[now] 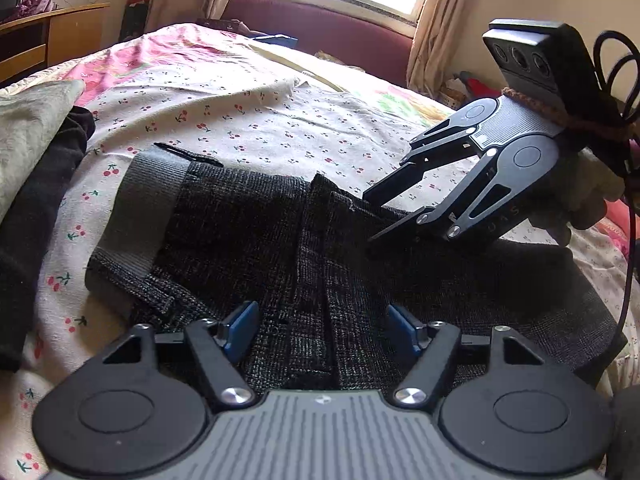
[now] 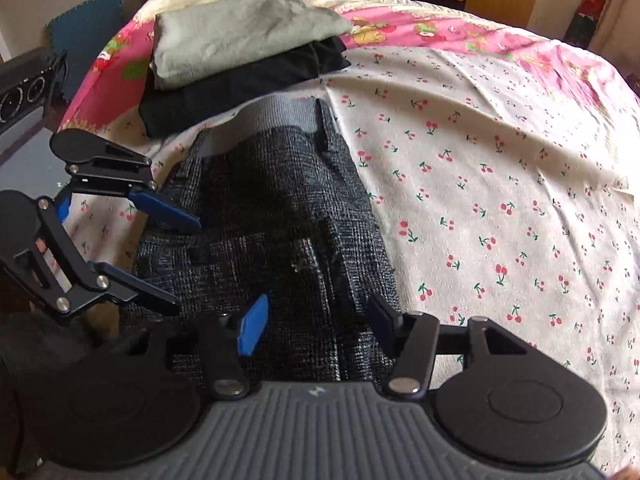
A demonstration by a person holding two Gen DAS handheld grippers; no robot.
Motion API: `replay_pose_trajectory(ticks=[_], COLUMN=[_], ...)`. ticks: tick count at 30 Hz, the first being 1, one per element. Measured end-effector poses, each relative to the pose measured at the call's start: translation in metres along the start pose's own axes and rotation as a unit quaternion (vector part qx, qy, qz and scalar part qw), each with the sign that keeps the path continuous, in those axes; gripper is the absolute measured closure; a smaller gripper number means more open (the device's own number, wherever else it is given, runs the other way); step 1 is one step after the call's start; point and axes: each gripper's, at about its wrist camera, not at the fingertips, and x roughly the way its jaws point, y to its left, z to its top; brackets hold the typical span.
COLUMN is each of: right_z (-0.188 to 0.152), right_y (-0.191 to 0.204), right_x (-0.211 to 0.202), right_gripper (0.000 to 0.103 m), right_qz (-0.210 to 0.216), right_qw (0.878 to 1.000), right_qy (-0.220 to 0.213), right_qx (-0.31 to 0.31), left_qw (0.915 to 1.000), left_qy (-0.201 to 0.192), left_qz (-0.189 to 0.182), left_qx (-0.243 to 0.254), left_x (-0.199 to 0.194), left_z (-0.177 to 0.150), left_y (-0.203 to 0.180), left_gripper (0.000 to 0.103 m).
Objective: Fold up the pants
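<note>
Dark grey woven pants (image 1: 280, 248) with a grey elastic waistband (image 1: 148, 204) lie folded on the cherry-print sheet (image 1: 248, 120). My left gripper (image 1: 322, 330) is open just above the pants' near edge, its blue pads either side of the centre fold. My right gripper (image 1: 370, 218) is open, tips low over the pants' right part. In the right wrist view the pants (image 2: 280, 208) stretch away with the waistband (image 2: 280, 110) far; my right gripper (image 2: 316, 322) is open above them, and my left gripper (image 2: 188, 266) is open at their left edge.
A folded pale green cloth (image 2: 236, 36) lies on a folded black garment (image 2: 240, 84) beyond the waistband; both show at the left of the left wrist view (image 1: 24, 184). A pink quilt (image 2: 480, 40) covers the bed. A maroon headboard (image 1: 328, 28), curtains and a wooden desk (image 1: 52, 36) surround it.
</note>
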Motion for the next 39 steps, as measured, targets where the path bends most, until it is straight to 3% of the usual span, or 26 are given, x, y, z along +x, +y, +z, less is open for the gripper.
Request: replay_pose_trajectory(ticks=[2,5,6,8,11,13,15,17,20,22,26,27,28,29,30,33,39], right_z=[-0.002,0.002,0.003,0.006,0.016,0.02,0.02,0.021,0.015,0.012,0.008,0.008,0.008,0.009,0.009,0.014,0.037], right_y=[-0.003,0.017,0.023,0.027,0.034,0.037,0.033,0.029,0.023,0.019,0.02,0.021,0.023,0.025,0.026,0.039,0.037], right_x=[0.007,0.008,0.001,-0.016,-0.038,-0.041,-0.035,-0.023,-0.009,0.001,0.026,0.028,0.026,0.02,0.015,-0.001,-0.029], right_gripper=[0.047,0.069,0.084,0.1,0.1,0.101,0.101,0.099,0.088,0.059,0.059,0.069,0.093,0.096,0.096,0.097,0.097], right_qz=[0.025,-0.029,-0.049,-0.071,-0.051,-0.039,-0.025,0.005,0.029,0.031,0.025,0.016,0.004,-0.007,-0.009,-0.029,-0.049], right_qw=[0.999,1.0,0.999,0.997,0.998,0.998,0.999,1.0,1.0,0.999,0.999,0.999,0.999,1.0,1.0,0.999,0.998], right_qy=[-0.011,-0.002,-0.005,-0.021,-0.045,-0.049,-0.039,-0.018,-0.004,0.012,0.036,0.035,0.031,0.026,0.023,0.013,-0.026], right_qx=[0.023,-0.004,-0.008,0.0,0.016,0.006,0.007,0.006,-0.006,-0.016,-0.029,-0.02,-0.018,-0.012,0.001,-0.016,-0.005], left_qw=[0.9993,0.9982,0.9985,0.9988,0.9993,0.9991,0.9999,0.9991,0.9984,0.9984,0.9987,0.9986,0.9983,0.998,0.9984,0.9993,0.9954], left_qy=[-0.003,-0.003,-0.007,-0.017,-0.029,-0.03,-0.012,-0.004,0.003,-0.001,0.0,0.0,-0.001,-0.003,-0.004,-0.011,-0.054], left_qz=[0.021,0.027,0.025,0.023,0.004,-0.028,-0.012,0.025,0.029,0.025,0.03,0.035,0.04,0.046,0.038,0.029,0.052], left_qx=[0.03,0.054,0.048,0.041,0.021,-0.012,0.0,0.033,0.049,0.051,0.041,0.039,0.042,0.045,0.041,0.021,0.059], left_x=[0.003,-0.003,-0.007,-0.014,-0.021,-0.023,-0.017,-0.012,-0.003,0.002,0.012,0.013,0.011,0.009,0.006,-0.002,-0.024], left_z=[-0.001,0.003,0.006,0.012,0.021,0.021,0.016,0.005,-0.001,0.002,0.007,0.008,0.008,0.008,0.009,0.016,0.041], left_y=[-0.011,-0.018,-0.016,-0.011,-0.002,0.008,0.007,0.0,-0.003,-0.005,-0.007,-0.007,-0.009,-0.009,-0.008,-0.005,-0.003], left_gripper=[0.023,0.067,0.077,0.083,0.083,0.078,0.044,0.04,0.033,0.03,0.033,0.037,0.04,0.053,0.074,0.083,0.083])
